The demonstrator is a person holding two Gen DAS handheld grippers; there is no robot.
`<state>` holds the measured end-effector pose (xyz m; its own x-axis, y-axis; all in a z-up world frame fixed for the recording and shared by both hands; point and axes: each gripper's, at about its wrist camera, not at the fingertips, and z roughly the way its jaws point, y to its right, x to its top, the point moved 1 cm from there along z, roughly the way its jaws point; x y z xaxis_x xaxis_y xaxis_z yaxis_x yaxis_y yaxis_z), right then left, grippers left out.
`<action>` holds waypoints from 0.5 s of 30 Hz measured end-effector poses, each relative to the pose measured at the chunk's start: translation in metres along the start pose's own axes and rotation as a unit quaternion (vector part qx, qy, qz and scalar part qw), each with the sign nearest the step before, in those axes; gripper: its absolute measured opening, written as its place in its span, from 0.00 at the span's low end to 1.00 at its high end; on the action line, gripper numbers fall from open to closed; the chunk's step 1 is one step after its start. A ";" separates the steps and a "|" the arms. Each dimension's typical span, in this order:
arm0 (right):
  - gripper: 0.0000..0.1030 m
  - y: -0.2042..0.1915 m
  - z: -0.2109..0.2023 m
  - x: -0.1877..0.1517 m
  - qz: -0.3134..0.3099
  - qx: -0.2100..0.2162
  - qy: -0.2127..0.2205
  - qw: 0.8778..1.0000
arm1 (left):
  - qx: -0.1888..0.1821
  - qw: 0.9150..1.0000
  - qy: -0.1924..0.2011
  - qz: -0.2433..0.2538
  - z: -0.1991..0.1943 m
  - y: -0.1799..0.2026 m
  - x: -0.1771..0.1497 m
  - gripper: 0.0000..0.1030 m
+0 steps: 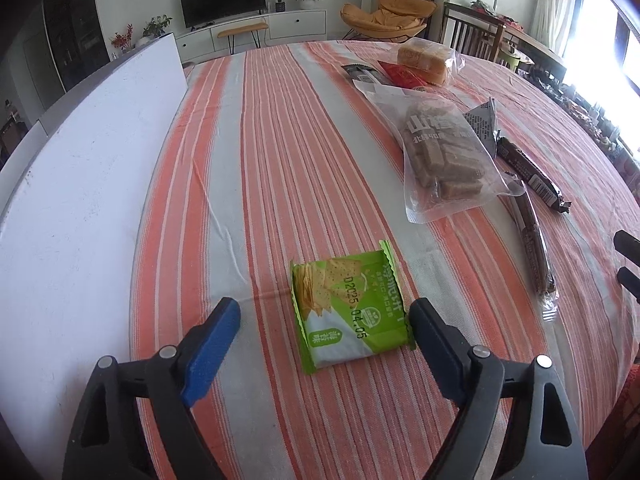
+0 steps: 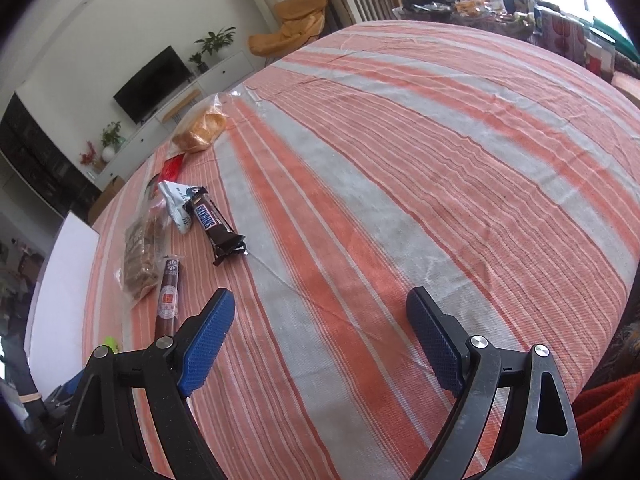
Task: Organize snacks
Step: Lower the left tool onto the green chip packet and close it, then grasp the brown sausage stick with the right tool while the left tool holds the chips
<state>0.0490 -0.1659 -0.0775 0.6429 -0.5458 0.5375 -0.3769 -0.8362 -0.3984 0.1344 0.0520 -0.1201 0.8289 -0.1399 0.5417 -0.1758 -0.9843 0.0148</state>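
Note:
A green cracker packet (image 1: 344,316) lies flat on the striped tablecloth (image 1: 280,160). My left gripper (image 1: 322,312) stands open around it; the left pad is well clear and the right fingertip sits at the packet's edge. To the right lie a clear bag of brown bars (image 1: 440,152), a long sausage stick (image 1: 534,248) and a Snickers bar (image 1: 528,172). My right gripper (image 2: 320,304) is open over bare cloth, with the sausage stick (image 2: 169,292) and Snickers bar (image 2: 216,228) off to its left.
A bagged bread loaf (image 1: 428,60), a red packet (image 1: 400,74) and a silver-white packet (image 1: 482,120) lie farther back. A white board (image 1: 80,184) covers the table's left side. Chairs and a cluttered table (image 2: 500,0) stand beyond the far edge.

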 end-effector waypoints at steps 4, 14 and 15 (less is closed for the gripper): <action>0.87 0.012 -0.003 0.002 0.053 0.073 -0.005 0.996 | -0.005 1.000 0.003 -0.004 -0.005 0.000 0.001 0.49; 0.83 -0.128 0.045 -0.006 -0.180 0.098 -0.148 0.968 | -0.054 0.997 0.037 -0.039 -0.055 0.001 -0.018 0.49; 0.81 -0.136 0.056 -0.004 -0.186 0.075 -0.160 0.967 | -0.060 0.996 0.043 -0.039 -0.063 0.002 -0.018 0.49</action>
<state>0.1350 -0.0470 -0.0674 0.8973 -0.1436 0.4174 0.0062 -0.9414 -0.3372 0.0853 0.0597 -0.0769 0.7947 -0.0479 0.6052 -0.1785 -0.9712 0.1575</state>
